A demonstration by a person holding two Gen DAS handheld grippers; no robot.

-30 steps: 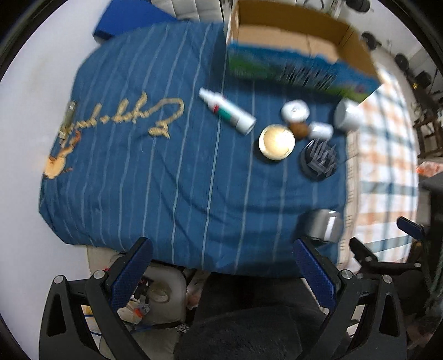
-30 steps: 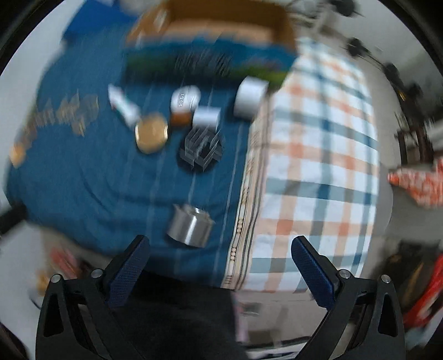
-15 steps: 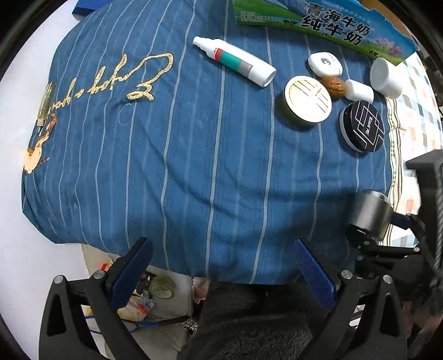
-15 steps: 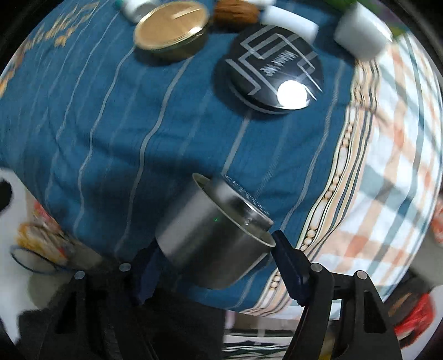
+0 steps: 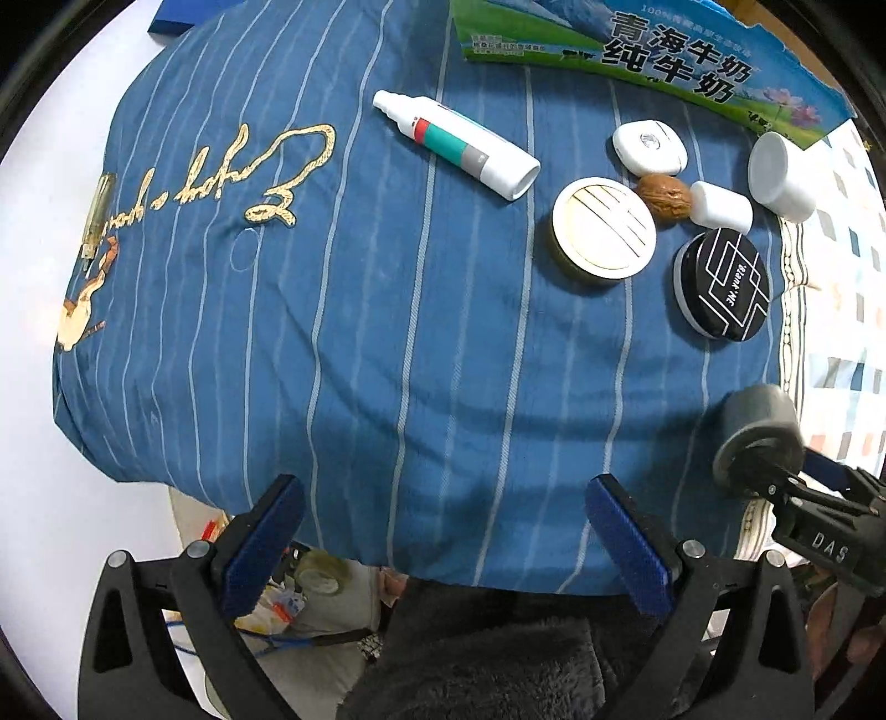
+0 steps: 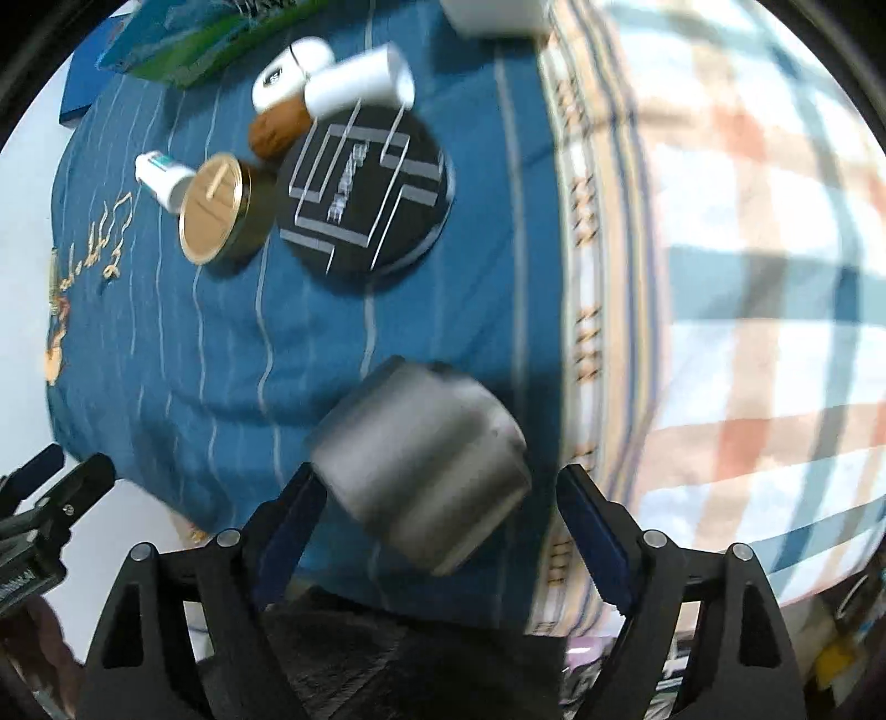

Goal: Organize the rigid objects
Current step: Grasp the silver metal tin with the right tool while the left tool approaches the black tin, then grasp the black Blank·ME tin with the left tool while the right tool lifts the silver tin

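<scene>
My right fingers (image 6: 437,531) stand on either side of the steel cup (image 6: 421,465), which lies tipped on its side at the near edge of the bed, just where the blue striped quilt (image 5: 360,332) meets the checked sheet (image 6: 747,277). They have just been opening wider: my left pad is against the cup's wall, while a clear gap shows between the right pad and the cup, so I am not clamping it yet. The picture is blurred here, so I cannot tell how firmly the left pad bears on it.

To take it well, I judge I should centre the cup between both pads, close across its round wall rather than its rim, and squeeze only once both pads sit flat; the smooth metal could roll or slip off the soft edge.

My left fingers (image 5: 443,548) are spread apart with nothing between them, hanging over the quilt's near edge.

Farther out, toward the far right corner of the quilt, sit the black round tin (image 5: 722,285), the gold-lidded tin (image 5: 603,232), a walnut (image 5: 664,198), a small white cylinder (image 5: 720,206), a white cup (image 5: 778,174) and a white oval case (image 5: 649,145). A spray bottle (image 5: 454,143) lies nearer the middle, and the milk carton box (image 5: 664,50) stands at the far edge.
</scene>
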